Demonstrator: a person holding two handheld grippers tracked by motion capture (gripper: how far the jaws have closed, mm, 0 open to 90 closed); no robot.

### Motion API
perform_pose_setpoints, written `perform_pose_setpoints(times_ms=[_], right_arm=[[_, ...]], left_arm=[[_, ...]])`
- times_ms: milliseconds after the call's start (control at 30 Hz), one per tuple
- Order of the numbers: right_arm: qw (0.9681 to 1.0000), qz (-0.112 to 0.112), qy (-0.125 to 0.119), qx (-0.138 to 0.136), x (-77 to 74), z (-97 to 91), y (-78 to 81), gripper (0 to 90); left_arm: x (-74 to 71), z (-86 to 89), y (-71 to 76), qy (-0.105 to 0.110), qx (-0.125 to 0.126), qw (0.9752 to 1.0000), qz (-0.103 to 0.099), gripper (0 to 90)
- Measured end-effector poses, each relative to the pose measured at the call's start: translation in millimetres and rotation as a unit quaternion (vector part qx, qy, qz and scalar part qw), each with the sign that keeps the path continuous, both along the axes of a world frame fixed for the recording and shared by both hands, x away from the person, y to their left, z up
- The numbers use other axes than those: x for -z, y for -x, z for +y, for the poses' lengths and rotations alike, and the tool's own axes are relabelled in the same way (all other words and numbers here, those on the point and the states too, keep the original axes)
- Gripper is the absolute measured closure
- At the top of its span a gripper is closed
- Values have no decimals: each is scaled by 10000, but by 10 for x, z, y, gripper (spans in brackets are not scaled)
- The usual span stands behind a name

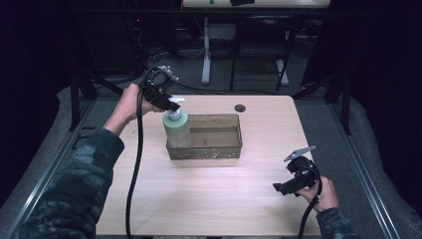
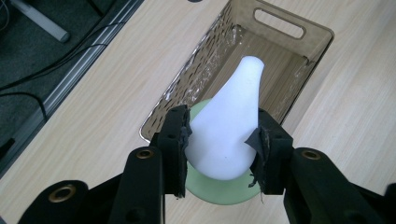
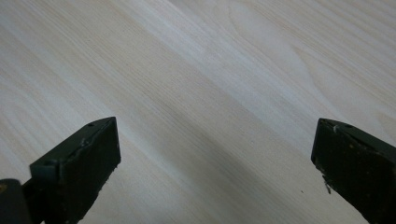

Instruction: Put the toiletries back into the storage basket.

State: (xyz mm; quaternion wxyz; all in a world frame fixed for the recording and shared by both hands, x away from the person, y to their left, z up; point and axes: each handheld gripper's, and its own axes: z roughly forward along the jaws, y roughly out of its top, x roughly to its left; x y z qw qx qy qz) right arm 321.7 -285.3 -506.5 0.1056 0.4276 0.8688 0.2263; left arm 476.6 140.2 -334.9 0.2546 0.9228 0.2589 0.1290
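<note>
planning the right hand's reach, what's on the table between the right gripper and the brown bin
Nothing: in the high view, bare wooden table runs from the right gripper to the brown bin.

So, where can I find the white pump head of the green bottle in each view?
High view: the white pump head is left of centre, clamped by the left hand-held gripper.
Left gripper view: centre, between the pads.
Right gripper view: not in it.
Shared landmark: the brown basket around the bottle.
</note>
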Motion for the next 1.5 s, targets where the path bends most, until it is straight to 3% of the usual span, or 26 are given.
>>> perform_pose_setpoints(times_ms=[133,367,533,700,933,1233,1500], right_arm=[[10000,-1,-12,19,-1,2,1,10],[10000,0,-18,14,-3,7,3,10],[10000,-17,8,9,-5,4,2,9],[10000,-16,11,6,-5,6,3,10],[10000,-3,-4,48,-9,16,7,10],[10000,3,-24,46,-4,25,6,9],[10000,-6,18,10,-2,26,4,9]], left_arm=[[-19,29,7,105,-112,9999,-42,521],[-76,101,78,271,-336,9990,-147,245],[-109,152,147,468,-418,9980,-112,150],[-123,184,238,490,-488,9974,-219,98],[-37,271,376,547,-508,9970,-219,0],[126,454,558,637,-616,9958,-215,0],[372,582,700,607,-749,9952,-135,0]])
